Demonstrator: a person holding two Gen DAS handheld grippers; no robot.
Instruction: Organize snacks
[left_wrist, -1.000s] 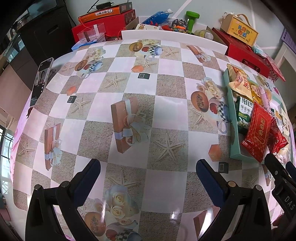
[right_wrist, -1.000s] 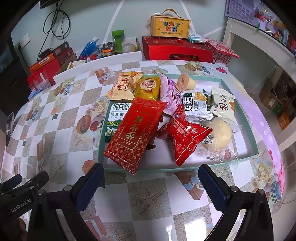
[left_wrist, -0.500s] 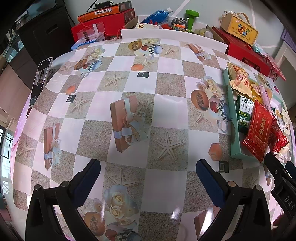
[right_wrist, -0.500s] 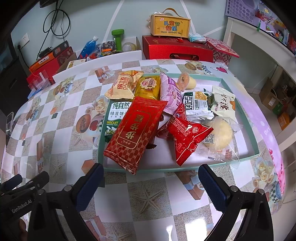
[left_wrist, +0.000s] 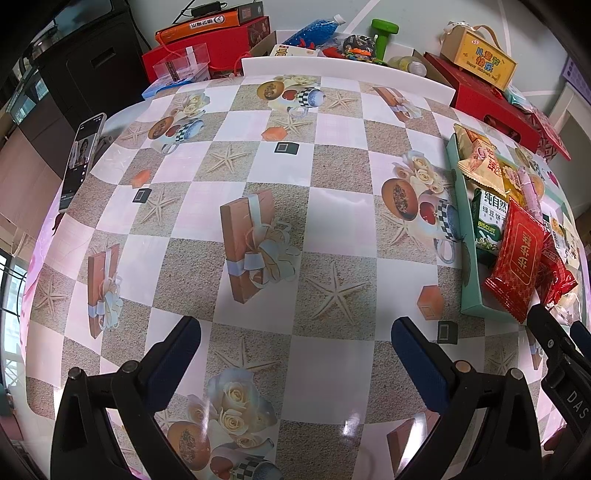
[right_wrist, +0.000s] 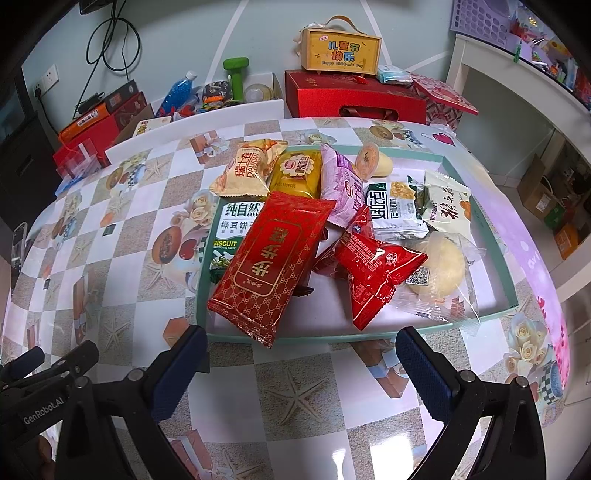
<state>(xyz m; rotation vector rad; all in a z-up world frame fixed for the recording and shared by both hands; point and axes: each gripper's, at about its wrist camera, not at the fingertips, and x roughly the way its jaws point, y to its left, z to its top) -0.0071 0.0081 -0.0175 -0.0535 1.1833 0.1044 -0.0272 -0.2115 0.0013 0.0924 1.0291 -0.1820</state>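
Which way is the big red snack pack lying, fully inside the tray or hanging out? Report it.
Hanging out. The big red snack pack lies flat on other packets, and its near end sticks out over the teal tray's front rim onto the tablecloth side.

desk (right_wrist: 122, 229): pink-white-sand checks, starfish print | tray (right_wrist: 511, 291): teal | long packet (right_wrist: 273, 258): red, gold lattice | biscuit pack (right_wrist: 231, 229): green-white

"BISCUIT" on green packet (right_wrist: 232, 232), "GenRobot.AI" on left gripper (right_wrist: 44, 402), perhaps "Happy Children's Day" on yellow box (right_wrist: 341, 50)
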